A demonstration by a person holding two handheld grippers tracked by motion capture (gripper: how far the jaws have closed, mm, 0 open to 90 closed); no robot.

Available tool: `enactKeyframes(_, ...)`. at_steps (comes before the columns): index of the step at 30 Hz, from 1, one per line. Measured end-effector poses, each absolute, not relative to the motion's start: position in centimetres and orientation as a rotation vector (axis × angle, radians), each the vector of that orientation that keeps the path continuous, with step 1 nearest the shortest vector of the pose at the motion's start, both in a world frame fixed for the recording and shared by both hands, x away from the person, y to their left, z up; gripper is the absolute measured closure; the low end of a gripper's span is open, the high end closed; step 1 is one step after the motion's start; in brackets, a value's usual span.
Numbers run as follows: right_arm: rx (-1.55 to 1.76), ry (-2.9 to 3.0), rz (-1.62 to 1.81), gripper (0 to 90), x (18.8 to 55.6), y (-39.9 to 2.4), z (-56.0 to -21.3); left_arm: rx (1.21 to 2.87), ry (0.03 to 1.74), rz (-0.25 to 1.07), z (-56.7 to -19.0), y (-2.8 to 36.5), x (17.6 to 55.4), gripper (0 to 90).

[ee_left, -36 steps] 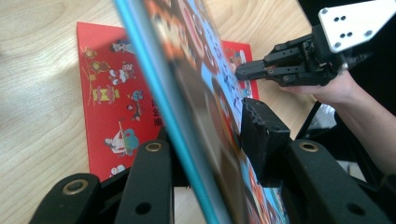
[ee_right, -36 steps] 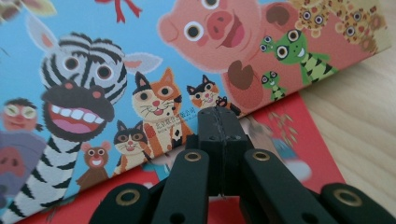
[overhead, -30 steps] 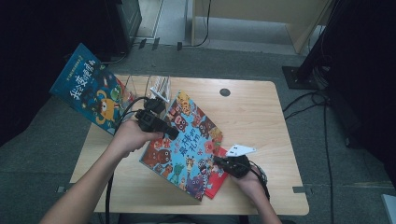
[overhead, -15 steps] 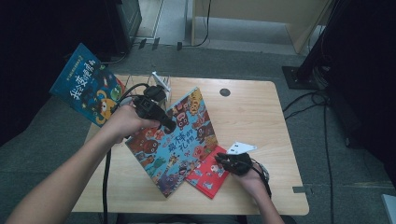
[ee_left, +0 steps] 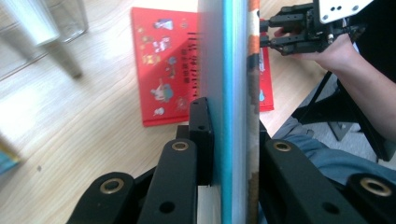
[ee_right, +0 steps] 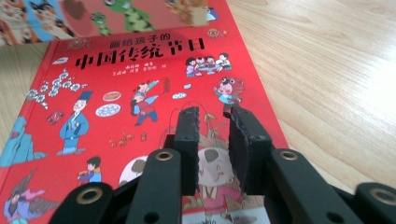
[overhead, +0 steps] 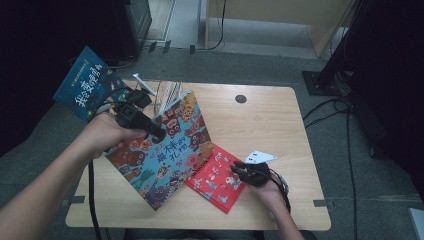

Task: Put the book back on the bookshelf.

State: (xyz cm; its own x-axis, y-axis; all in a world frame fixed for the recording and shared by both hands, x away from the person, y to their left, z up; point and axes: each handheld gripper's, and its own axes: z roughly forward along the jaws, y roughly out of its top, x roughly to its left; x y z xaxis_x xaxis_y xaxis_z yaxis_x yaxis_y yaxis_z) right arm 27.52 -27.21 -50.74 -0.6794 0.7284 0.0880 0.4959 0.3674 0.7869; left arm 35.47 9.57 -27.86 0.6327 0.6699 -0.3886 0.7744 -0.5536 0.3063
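Your left tongs [overhead: 156, 133] are clamped on the edge of the colourful picture book [overhead: 165, 150], which tilts up off the surface [overhead: 280, 125] with its lower corner near the front edge. In the left gripper view the pads press both faces of the book [ee_left: 236, 93], so the hold looks firm. It is a thin, stiff hardcover with a glossy cover: light enough for one grip, but the smooth faces may let it pivot or slide if you swing it, so hold near the spine or deep along the edge, not at a corner.

Your right tongs [overhead: 245, 172] hover over the red book [overhead: 215, 180], which lies flat on the surface, partly under the lifted one. Their jaws have just been opening and now stand apart with nothing between them, above the red cover [ee_right: 140, 93]. A flat book gives no edge to bite; you would probably need to slide it to the rim or tip a corner first.
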Motion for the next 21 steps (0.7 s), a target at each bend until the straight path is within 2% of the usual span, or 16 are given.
enactKeyframes(5,1.069,2.340,1.198,63.1,27.8,-27.0,-50.7,2.372,1.214,-0.295,-28.1,12.2,34.8,81.1)
enactKeyframes(21,1.065,2.369,1.180,60.3,28.6,-26.6,-51.3,2.249,1.357,-0.266,-27.8,19.2,32.3,80.8)
